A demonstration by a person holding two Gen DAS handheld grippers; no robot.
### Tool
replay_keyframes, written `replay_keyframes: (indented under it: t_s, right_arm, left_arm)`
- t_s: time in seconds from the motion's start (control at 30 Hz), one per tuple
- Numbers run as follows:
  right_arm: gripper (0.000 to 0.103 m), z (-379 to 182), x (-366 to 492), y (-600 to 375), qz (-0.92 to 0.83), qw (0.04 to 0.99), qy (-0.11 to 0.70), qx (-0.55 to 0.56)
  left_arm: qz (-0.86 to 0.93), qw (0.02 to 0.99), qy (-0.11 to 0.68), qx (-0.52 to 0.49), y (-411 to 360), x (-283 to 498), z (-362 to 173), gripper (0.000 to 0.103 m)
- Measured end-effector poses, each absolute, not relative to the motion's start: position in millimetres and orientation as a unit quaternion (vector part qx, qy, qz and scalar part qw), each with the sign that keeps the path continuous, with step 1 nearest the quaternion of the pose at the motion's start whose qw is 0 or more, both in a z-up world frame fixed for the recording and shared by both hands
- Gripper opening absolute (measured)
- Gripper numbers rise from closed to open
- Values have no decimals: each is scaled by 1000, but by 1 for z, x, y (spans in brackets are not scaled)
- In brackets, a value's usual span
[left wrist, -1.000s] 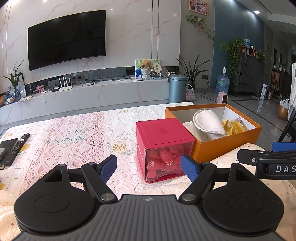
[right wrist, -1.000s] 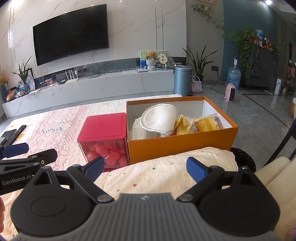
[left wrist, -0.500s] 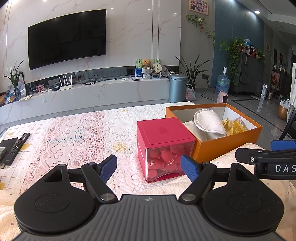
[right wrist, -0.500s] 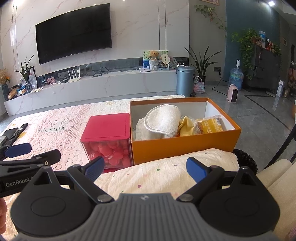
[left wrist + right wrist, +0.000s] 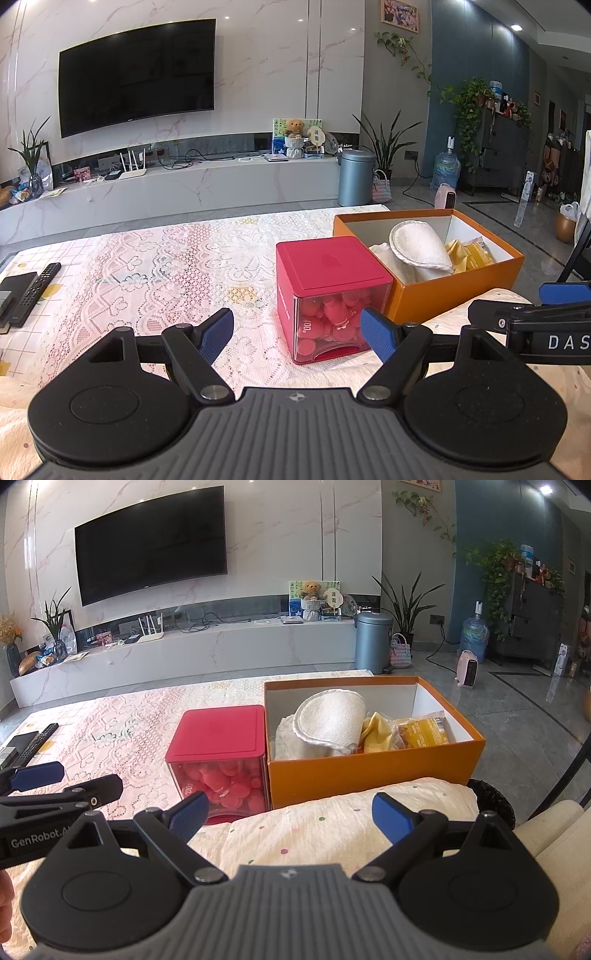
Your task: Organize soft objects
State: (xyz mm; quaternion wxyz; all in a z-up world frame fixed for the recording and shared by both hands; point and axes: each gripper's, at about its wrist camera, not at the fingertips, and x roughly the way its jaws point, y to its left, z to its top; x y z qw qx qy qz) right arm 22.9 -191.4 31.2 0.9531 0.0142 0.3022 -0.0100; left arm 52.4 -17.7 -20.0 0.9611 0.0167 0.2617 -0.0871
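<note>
An orange box [image 5: 369, 771] stands on the lace-covered table and holds a white round pad [image 5: 328, 720], a yellow cloth [image 5: 376, 731] and a yellow packet [image 5: 424, 733]. It also shows in the left wrist view [image 5: 454, 291] with the white pad [image 5: 417, 245]. A cream dotted blanket [image 5: 332, 834] lies in front of the box, under my right gripper [image 5: 291, 816], which is open and empty. My left gripper [image 5: 297, 332] is open and empty, just short of the red-lidded clear box [image 5: 332, 295] of pink pieces.
The red-lidded box [image 5: 218, 753] touches the orange box's left side. A remote [image 5: 35, 291] and a dark device lie at the table's left edge. A cream cushion [image 5: 554, 834] is at the right. A TV wall and low cabinet are behind.
Both grippers have drifted slightly; the right view has shifted so the boxes sit a little further right. Both stay open and empty.
</note>
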Motion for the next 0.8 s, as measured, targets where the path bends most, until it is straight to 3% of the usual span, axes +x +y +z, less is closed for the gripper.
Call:
replay_keyframes:
  t_s: [0.8]
  right_arm:
    - [94, 30, 22, -190, -8, 953, 304, 13]
  left_arm:
    - [-86, 961, 263, 11, -17, 49, -20, 92]
